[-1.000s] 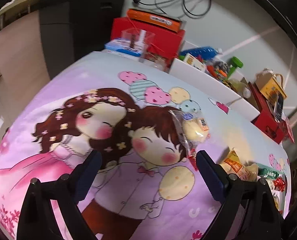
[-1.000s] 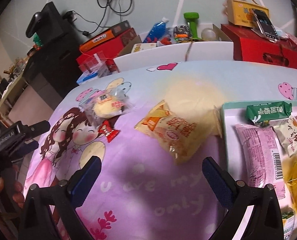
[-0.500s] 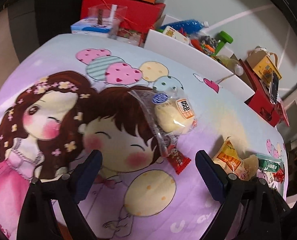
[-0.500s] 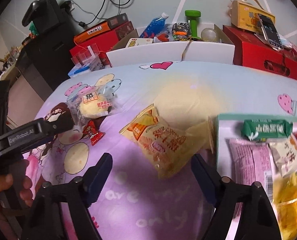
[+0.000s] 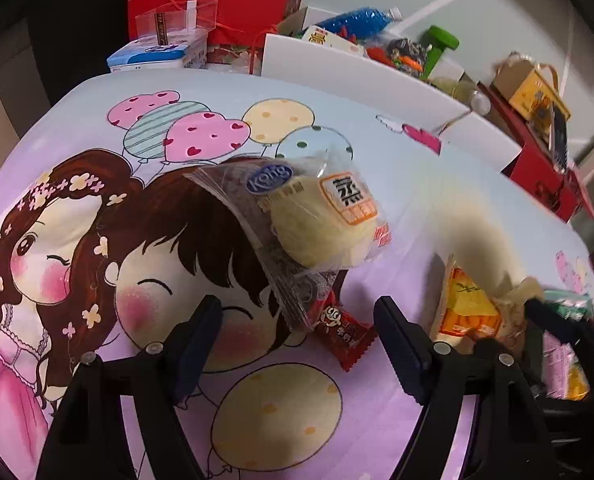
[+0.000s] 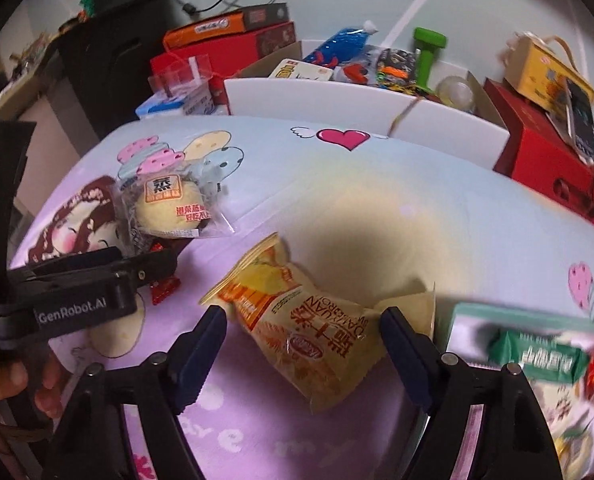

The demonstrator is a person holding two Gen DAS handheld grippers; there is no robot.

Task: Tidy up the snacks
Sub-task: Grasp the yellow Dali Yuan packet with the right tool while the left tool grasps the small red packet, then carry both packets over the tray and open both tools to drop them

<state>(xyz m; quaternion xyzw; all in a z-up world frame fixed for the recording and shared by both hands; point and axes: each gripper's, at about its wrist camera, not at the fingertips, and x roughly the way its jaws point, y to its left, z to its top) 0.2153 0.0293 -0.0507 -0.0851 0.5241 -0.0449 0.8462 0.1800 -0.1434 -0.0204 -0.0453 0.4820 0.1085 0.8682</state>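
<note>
Snacks sat loose on the cartoon-print cloth, none gripped at this moment.

L gripper: jaws closing, pads not yet touching anything. Red candy lay between the fingertips, on the cloth, its top end tucked under the bun pack. Bun pack (clear wrap, pale round bun, orange label) lay just past the fingertips, mid-cloth, over the printed faces and just below the printed balloons. In the R cam view the L gripper came in from the left edge, tip over the candy, a hand on its grip.

R gripper: jaws part-spread, narrowed but w/ no contact; orange chip bag lay flat between the fingers, clear gap each side. Bag was tilted diagonally, its crimped end pointing toward the bun pack, the other end near the tray. Tray sat at the cloth's right edge, holding a green pack and other wrappers, blurred, can't tell which. From the L cam the chip bag showed right of the L gripper's right finger, apart from the candy.

Beyond the cloth's far edge: white box of clutter, red boxes, green dumbbell.
</note>
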